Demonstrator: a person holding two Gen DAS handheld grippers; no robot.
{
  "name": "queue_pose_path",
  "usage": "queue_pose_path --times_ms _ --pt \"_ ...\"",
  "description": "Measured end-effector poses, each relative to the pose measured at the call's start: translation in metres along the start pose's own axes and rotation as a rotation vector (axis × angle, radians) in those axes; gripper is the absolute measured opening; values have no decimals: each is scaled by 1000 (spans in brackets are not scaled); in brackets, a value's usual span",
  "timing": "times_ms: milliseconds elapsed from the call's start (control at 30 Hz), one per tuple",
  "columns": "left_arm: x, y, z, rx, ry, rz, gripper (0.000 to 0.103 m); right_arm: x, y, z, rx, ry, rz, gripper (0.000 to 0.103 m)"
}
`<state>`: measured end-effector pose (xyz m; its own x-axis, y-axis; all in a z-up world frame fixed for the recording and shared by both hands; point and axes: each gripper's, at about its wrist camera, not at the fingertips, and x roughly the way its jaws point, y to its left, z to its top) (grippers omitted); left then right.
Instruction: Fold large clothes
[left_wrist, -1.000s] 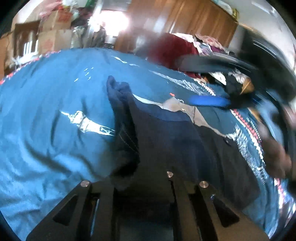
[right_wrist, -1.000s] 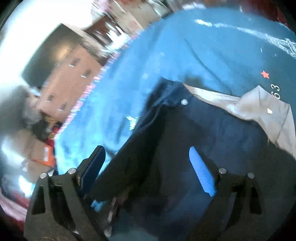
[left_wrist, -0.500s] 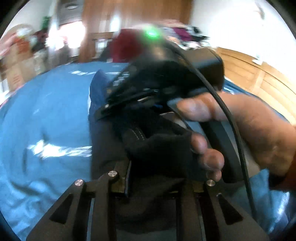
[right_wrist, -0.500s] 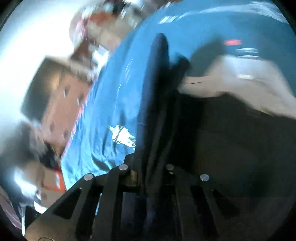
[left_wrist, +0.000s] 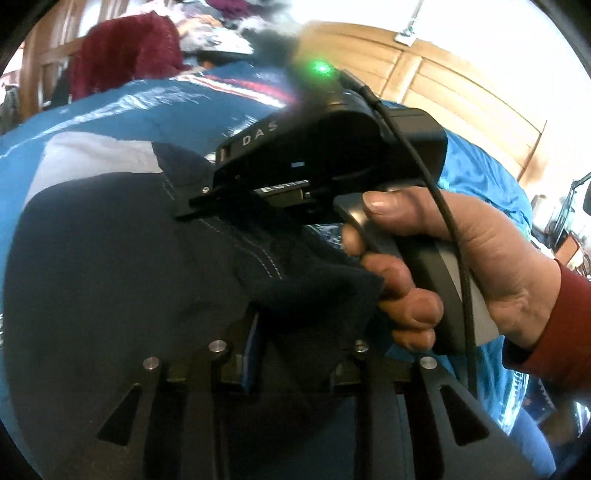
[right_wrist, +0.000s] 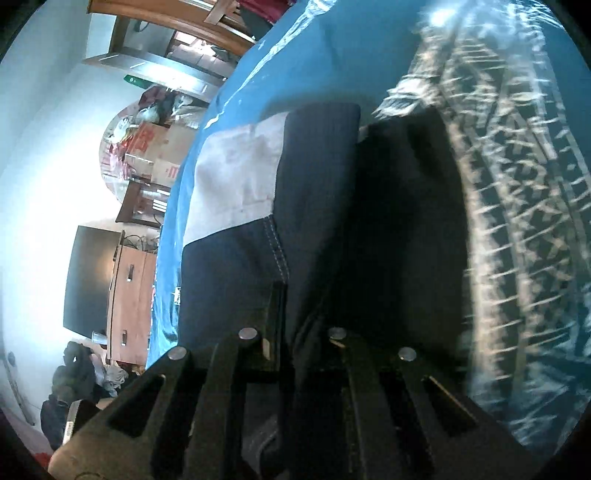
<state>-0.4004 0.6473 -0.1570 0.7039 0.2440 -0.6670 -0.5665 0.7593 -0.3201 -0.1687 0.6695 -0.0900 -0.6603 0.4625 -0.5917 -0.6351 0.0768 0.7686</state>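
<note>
- Left gripper (left_wrist: 306, 332), nearest the lens: clenched on a bunched corner of the navy garment (left_wrist: 110, 277), cloth pinched between the fingers.
- Right gripper (right_wrist: 299, 332), own view: likewise clamped on a dark fold of the same garment, white stitched seam just beside the left finger.
- Just beyond, left view: right gripper's black body seen side-on, gripped by a hand (left_wrist: 454, 258) in a red sleeve (left_wrist: 554, 332), tip pressed to the stitched seam, very near the left gripper.
- Garment: navy with a grey panel (right_wrist: 236, 173), lying on the bed over a blue bedspread (right_wrist: 314, 55), near edge lifted off the cover by both grippers.
- Farther back: maroon clothing heap (left_wrist: 125, 55), wooden panelling, cardboard boxes, dark screen on a wooden cabinet.
- Step judged: mid-fold, two gathered corners held together, ready for carrying across.
- Next move likely calls for: both grippers travelling together toward the grey panel end, edges kept aligned, cloth lowered flat, then release.
</note>
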Motion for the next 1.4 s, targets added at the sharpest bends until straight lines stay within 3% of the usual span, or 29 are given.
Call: queue_pose_path --times_ms 200,400,533,600,800,900,1033,1200,1233,1267,1300,1400 --pt "20 -4 0 12 19 0 32 -12 -11 -1 -4 -10 -5 7" --pt "42 -19 -3 39 58 4 42 -22 -24 -6 40 -35 22 7" --pt "55 -19 -5 52 84 -18 56 -9 -39 -2 82 4 16 7" --pt "56 -17 -3 49 89 -28 56 -5 -42 -2 135 28 73 10" --pt "-35 -16 -20 77 -4 -83 55 -23 -22 -22 111 94 92 35" --pt "-91 -4 -42 45 -60 -30 55 -31 -10 -38 78 118 75 40" --pt "-137 28 -77 -26 -90 79 57 -40 -3 -56 55 118 40 43" --pt "-145 75 -104 -124 -35 180 57 -40 -2 -75 33 103 -1 43" --pt "-139 84 -108 -134 -23 176 57 -38 -2 -76 34 91 -10 39" --pt "-134 90 -109 -148 -13 172 57 -37 -2 -77 36 78 -30 19" --pt "-133 95 -112 -152 -12 168 57 -35 1 -75 37 63 -38 8" --pt "-117 97 -100 -125 -12 162 57 -49 6 -78 19 -14 -35 7"
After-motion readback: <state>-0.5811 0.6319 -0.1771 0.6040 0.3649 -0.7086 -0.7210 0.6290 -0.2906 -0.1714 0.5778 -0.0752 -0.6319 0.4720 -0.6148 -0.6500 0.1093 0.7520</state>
